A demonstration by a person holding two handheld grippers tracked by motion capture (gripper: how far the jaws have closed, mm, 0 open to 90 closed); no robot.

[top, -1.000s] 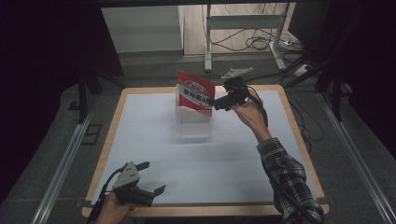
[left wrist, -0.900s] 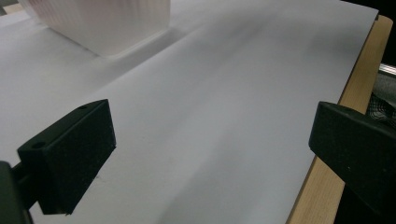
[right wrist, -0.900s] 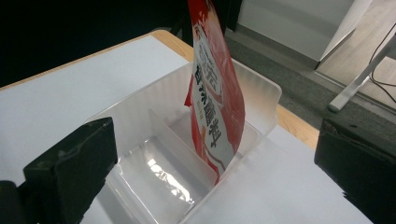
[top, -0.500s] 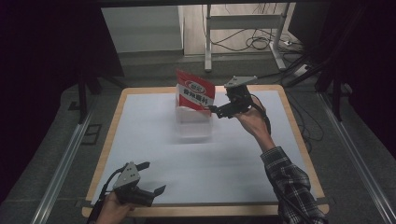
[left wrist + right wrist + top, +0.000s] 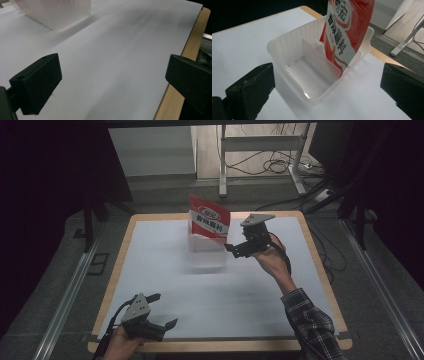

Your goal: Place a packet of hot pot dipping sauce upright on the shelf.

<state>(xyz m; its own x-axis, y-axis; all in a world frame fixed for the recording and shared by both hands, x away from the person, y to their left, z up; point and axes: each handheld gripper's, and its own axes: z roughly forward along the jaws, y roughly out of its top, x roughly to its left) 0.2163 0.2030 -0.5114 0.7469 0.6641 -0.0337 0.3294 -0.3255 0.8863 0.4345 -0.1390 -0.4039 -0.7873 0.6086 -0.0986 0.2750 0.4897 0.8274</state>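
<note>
A red and white snack bag [image 5: 210, 221] [image 5: 347, 32] stands upright in the far compartment of a clear plastic bin [image 5: 207, 254] [image 5: 312, 72], behind its divider. The near compartment holds nothing. My right gripper [image 5: 231, 249] [image 5: 327, 92] hangs open just right of the bin, jaws pointing at it, nothing between them. Down at the table's front left corner my left gripper [image 5: 162, 311] [image 5: 112, 82] rests open over the white sheet [image 5: 120, 57], empty. A corner of the bin [image 5: 53, 11] lies far ahead of it.
The white sheet [image 5: 260, 290] covers a wooden table [image 5: 320, 270] with a raised rim. A metal stand [image 5: 260, 145] and cables [image 5: 280, 167] lie on the floor behind the table. Rails run along both sides.
My right gripper has drawn back from the bag, moving toward the person and slightly down. The bag stays standing in the bin. The left gripper has not moved.
</note>
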